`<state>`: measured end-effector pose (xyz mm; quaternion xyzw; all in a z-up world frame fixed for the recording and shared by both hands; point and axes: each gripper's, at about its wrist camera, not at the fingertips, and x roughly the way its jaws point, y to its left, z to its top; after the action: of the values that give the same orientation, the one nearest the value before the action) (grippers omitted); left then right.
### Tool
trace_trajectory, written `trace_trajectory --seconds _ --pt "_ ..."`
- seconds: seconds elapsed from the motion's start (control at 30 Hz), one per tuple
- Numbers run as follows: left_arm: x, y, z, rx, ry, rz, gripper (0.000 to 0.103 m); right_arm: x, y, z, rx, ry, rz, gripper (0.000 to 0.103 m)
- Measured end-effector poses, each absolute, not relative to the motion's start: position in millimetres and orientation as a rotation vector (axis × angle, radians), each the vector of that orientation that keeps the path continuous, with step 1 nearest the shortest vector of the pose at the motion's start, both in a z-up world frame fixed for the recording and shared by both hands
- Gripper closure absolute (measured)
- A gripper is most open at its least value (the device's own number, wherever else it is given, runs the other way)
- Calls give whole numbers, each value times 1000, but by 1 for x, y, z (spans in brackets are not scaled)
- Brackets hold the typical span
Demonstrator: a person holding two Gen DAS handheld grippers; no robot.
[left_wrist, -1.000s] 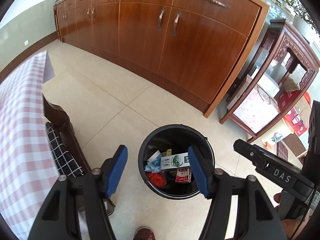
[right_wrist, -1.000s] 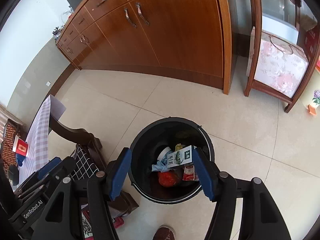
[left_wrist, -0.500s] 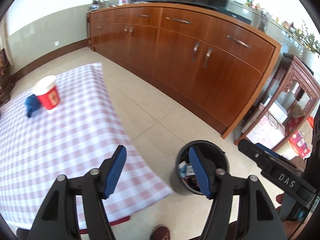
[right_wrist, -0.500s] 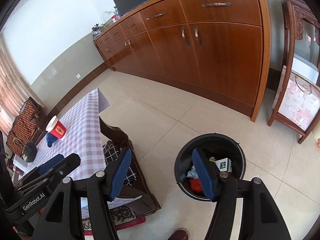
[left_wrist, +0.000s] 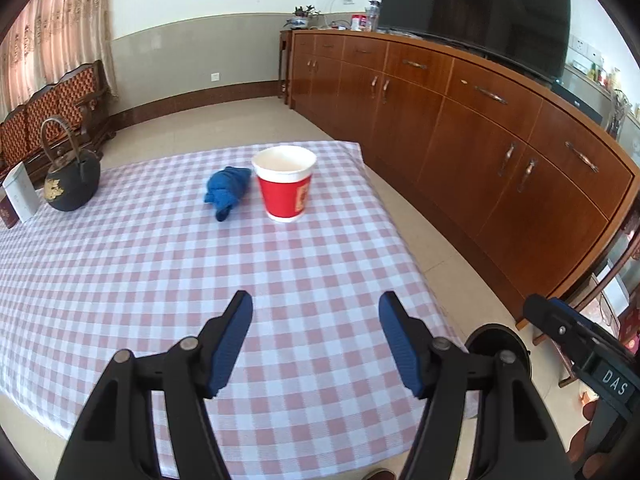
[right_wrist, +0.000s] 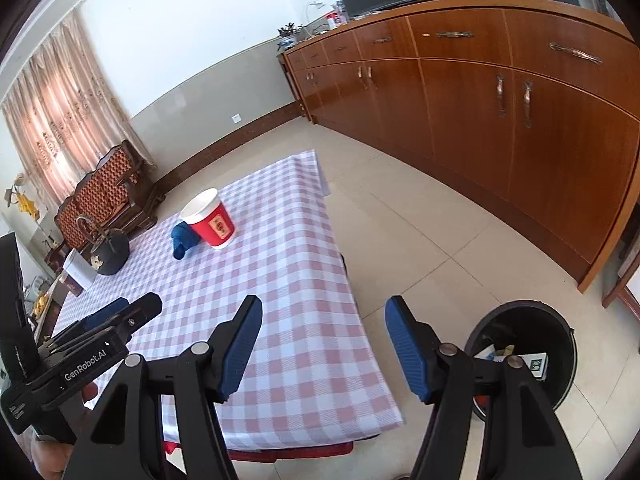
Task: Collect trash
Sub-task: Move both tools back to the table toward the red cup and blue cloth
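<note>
left gripper (left_wrist: 316, 312) released, empty | right gripper (right_wrist: 324, 320) released, empty | risk: red cup (left_wrist: 285, 182) stood upright, light; off-centre pinch could tip it onto blue cloth (left_wrist: 227, 190)

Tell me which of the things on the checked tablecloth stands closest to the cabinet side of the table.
The red paper cup. It stands upright nearest the cabinet-side edge; the blue cloth lies beside it, and the black kettle and white box sit at the far side.
</note>
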<state>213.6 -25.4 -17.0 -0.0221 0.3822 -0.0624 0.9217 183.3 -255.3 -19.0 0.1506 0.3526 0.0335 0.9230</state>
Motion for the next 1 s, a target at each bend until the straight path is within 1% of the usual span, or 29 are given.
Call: trace_trajectory --seconds 0.47,0.63,0.8,0.9,1.0 --pt "238 42 -27 -85 780 -8 36 242 -155 -31 223 753 226 36" --pt "252 58 -32 -92 778 14 36 263 -132 -37 202 767 252 33" --pt "270 70 -39 -100 783 23 36 289 -113 -44 180 779 272 32" --pt "280 73 -43 -93 781 26 36 302 -103 -49 167 784 277 28" --pt "290 75 -47 -90 792 25 36 317 -96 -55 159 792 277 28"
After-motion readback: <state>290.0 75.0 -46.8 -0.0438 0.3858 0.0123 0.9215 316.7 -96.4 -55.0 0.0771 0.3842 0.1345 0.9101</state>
